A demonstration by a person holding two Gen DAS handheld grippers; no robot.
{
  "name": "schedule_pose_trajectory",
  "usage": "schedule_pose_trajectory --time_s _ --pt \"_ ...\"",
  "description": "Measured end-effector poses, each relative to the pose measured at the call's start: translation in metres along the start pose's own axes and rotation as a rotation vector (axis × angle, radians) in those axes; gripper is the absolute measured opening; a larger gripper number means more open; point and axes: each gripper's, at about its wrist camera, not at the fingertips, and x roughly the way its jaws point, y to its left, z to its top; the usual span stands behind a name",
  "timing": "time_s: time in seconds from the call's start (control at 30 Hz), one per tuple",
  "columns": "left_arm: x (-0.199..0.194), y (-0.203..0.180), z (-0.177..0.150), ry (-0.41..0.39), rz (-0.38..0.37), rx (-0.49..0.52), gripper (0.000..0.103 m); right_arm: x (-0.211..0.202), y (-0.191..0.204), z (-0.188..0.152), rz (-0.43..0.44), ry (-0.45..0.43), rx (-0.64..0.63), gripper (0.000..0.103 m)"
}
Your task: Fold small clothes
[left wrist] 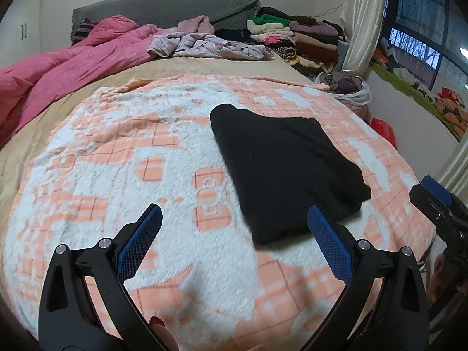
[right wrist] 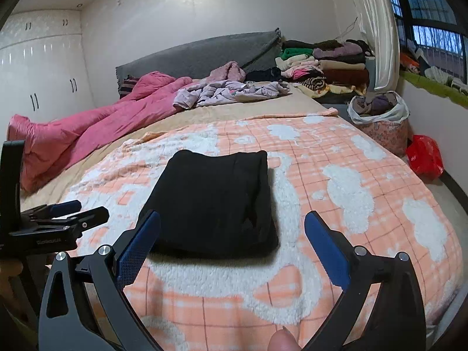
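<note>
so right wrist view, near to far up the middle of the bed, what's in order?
Right gripper, open → folded black garment → peach checked blanket → tan bedsheet → crumpled lilac clothes → grey headboard.

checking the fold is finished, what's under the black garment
The folded black garment lies flat on the peach-and-white fleece blanket, which shows all around it. Whatever sits directly beneath it or inside its folds is covered.

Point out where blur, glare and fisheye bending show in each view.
Left wrist view: the blanket pattern smears near the left gripper, the black garment has soft edges, and the bed curves into a dome. Right wrist view: sharper, with glare streaks on the glossy wardrobe, the window frame bowed, and the right gripper crisp.
</note>
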Motion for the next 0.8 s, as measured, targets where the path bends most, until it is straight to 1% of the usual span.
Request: schedule_pose_trajectory --time_s 0.2,0.27,0.37,0.8 --pt "-0.011 0.01 -0.019 -0.014 0.011 -0.013 0.093 -0.011 0.008 -0.013 -0.018 -0.009 -0.023 0.098" --pt "-0.013 0.013 -0.026 -0.01 0.02 -0.016 0.093 -0.015 0.01 -0.017 -0.023 -0.012 -0.027 0.098" --pt "-0.016 0.017 -0.033 0.0 0.009 -0.029 0.093 -0.017 0.011 -0.022 -0.029 -0.008 -0.024 0.098" --pt "-0.016 0.023 -0.058 0.027 0.017 -0.033 0.093 -0.019 0.02 -0.052 -0.041 0.048 -0.037 0.098"
